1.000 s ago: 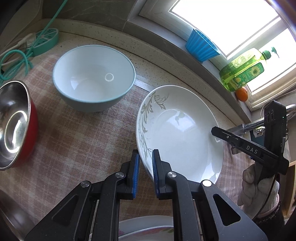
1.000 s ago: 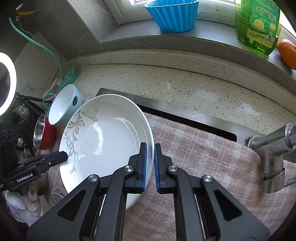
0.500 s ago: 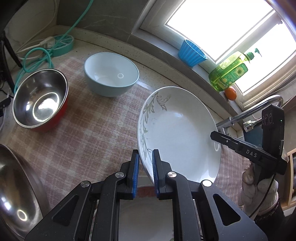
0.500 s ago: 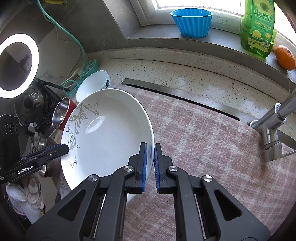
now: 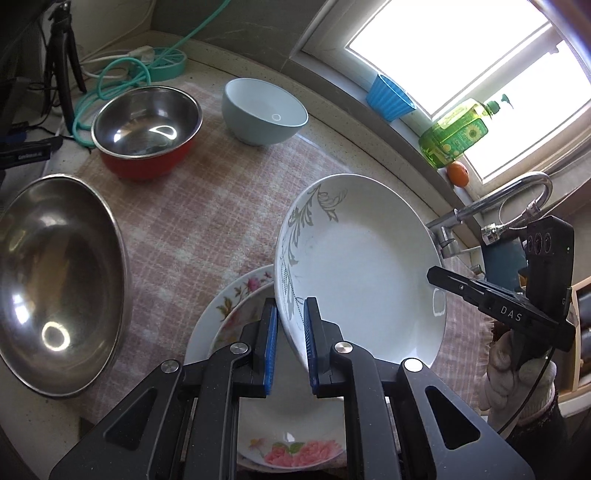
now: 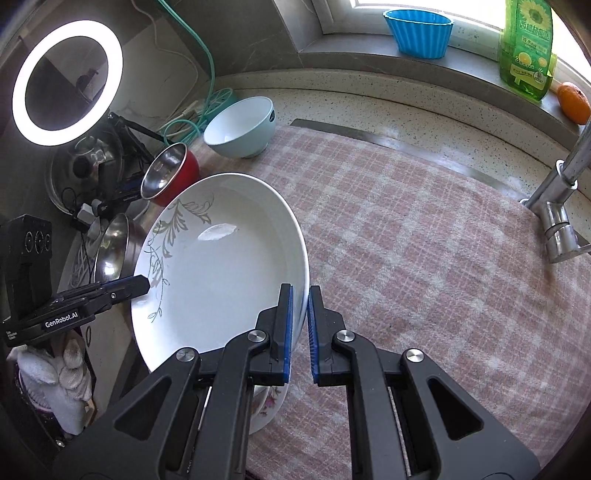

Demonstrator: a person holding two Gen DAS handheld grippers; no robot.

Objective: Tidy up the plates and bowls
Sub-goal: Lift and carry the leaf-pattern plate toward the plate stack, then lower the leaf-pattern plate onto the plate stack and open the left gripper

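Note:
A white deep plate with a grey leaf pattern (image 5: pixel 362 266) is held in the air between both grippers. My left gripper (image 5: pixel 290 347) is shut on its near-left rim. My right gripper (image 6: pixel 299 332) is shut on its right rim; the plate also shows in the right wrist view (image 6: pixel 218 266). Below it sits a flowered plate stack (image 5: pixel 236 306), partly hidden. A pale blue bowl (image 5: pixel 264 110), a red steel-lined bowl (image 5: pixel 146 129) and a large steel bowl (image 5: pixel 55 280) stand on the pink checked cloth (image 5: pixel 199 206).
A faucet (image 6: pixel 561 184) stands at the right. A blue cup (image 6: pixel 419 31), green soap bottle (image 6: pixel 526 48) and an orange (image 6: pixel 572 101) sit on the window sill. A ring light (image 6: pixel 66 81), cables and a teal hose (image 5: pixel 122 81) crowd the left corner.
Both grippers have lifted the leaf-patterned plate up and back toward me. It now hangs over the flowered plate stack, and more of the counter shows.

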